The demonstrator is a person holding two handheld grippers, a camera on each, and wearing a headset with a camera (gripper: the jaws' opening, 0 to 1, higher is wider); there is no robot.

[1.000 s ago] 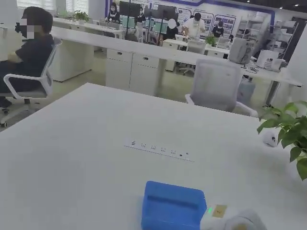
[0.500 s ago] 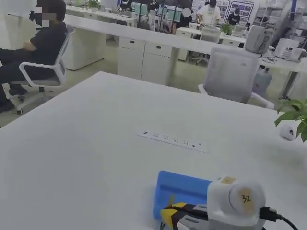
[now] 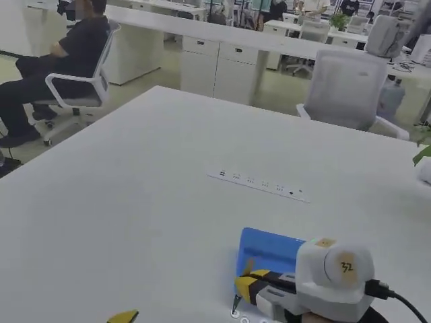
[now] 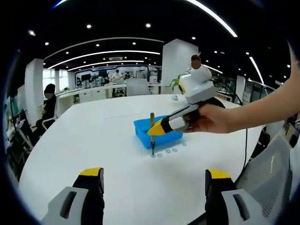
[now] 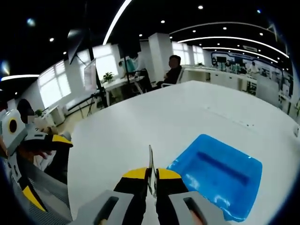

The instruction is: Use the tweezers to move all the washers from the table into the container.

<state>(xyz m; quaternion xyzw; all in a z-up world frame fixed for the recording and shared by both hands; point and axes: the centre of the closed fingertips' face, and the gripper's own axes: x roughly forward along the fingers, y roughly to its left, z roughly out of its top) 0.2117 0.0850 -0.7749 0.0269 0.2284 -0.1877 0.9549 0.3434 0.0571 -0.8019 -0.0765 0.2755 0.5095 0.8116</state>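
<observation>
A blue container (image 3: 268, 250) (image 4: 143, 127) (image 5: 220, 173) sits on the white table (image 3: 135, 202). My right gripper (image 3: 246, 286) (image 5: 151, 174) (image 4: 164, 126) is shut on the tweezers (image 5: 150, 164) (image 4: 152, 138), held at the container's near-left corner. In the left gripper view the tweezers point down at the table beside several small washers (image 4: 165, 153) lying in front of the container. My left gripper (image 4: 153, 173) is open and holds nothing, some way back from the container. Its yellow tip (image 3: 123, 315) shows at the head view's bottom edge.
A socket strip (image 3: 259, 184) is set into the table beyond the container. Behind the table's far edge stands a grey chair (image 3: 347, 87). A seated person (image 3: 60, 64) is at the far left, and a plant leaf (image 3: 423, 155) at the right edge.
The head camera has tilted down. The right gripper with the tweezers has come up into view beside the container, and the left gripper's yellow tip now shows at the bottom edge.
</observation>
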